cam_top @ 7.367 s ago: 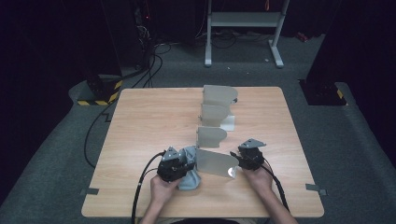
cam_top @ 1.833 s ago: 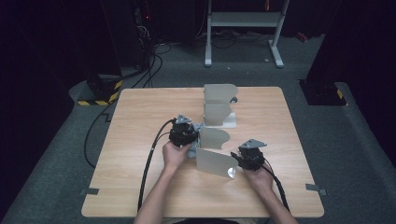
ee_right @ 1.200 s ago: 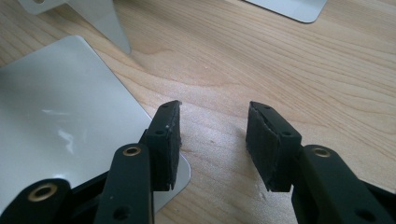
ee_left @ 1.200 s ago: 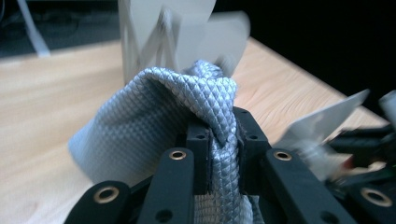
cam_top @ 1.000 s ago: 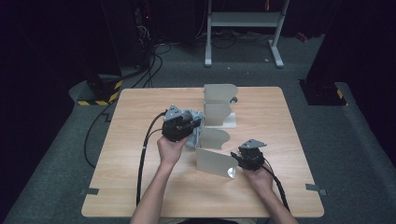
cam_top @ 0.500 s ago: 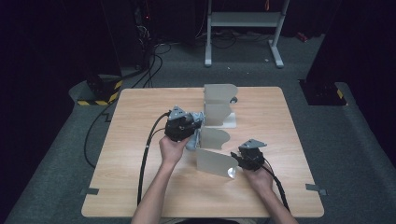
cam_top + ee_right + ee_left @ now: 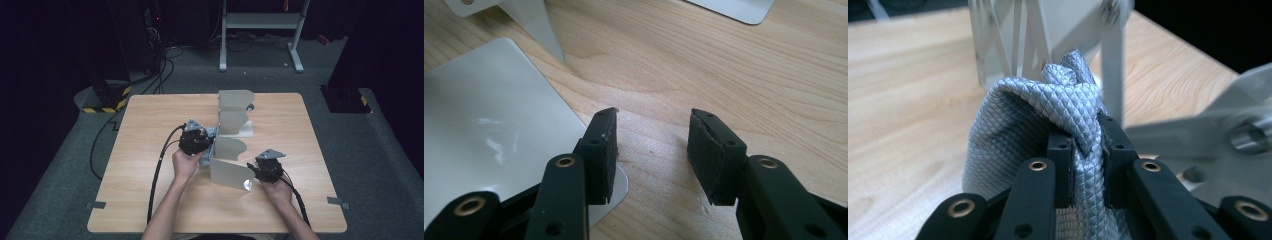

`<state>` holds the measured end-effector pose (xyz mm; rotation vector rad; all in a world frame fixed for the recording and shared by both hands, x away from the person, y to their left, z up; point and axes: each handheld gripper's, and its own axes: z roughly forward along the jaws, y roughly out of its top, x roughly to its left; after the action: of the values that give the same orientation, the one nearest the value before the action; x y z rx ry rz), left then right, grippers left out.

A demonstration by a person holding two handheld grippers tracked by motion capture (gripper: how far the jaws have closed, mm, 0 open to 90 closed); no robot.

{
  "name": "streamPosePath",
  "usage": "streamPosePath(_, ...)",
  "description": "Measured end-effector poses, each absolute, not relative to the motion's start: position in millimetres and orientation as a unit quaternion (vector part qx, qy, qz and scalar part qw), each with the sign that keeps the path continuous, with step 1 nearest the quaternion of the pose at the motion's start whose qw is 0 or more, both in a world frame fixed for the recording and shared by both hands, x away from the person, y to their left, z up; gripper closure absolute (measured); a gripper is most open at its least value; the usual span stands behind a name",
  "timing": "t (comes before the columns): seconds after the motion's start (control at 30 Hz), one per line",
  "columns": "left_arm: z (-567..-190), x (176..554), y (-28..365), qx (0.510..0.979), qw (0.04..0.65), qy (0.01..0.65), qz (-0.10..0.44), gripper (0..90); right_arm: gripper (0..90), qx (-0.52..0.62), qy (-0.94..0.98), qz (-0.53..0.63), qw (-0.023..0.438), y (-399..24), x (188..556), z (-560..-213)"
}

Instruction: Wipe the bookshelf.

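The left gripper (image 7: 1083,150) has its fingers (image 7: 1060,165) pinched tight on a bunched silver quilted cloth (image 7: 1038,115), held against the left side of a grey metal divider rack (image 7: 232,130) at the middle of the light wooden tabletop (image 7: 145,130). The right gripper (image 7: 654,150) rests near the rack's nearest panel (image 7: 230,172), its fingers (image 7: 601,150) apart and holding nothing.

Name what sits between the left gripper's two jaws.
A bunched fold of silver quilted cloth is pinched between the left gripper's jaws, seen in the left gripper view.
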<state>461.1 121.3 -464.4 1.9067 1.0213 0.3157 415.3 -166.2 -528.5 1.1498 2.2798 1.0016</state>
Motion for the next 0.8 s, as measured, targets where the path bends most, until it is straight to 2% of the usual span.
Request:
streamPosePath(0.57, -512.6, 479.6, 110.2, 0.804, 0.387, 0.442, 0.091, 78.0, 55.6, 0.411, 0.815, 0.358, 0.198, -166.4, 415.5, -528.5)
streamPosePath(0.8, -502.9, 478.0, 114.9, 0.794, 0.401, 0.444, 0.102, 78.0, 55.6, 0.411, 0.815, 0.359, 0.197, -166.4, 415.4, -528.5)
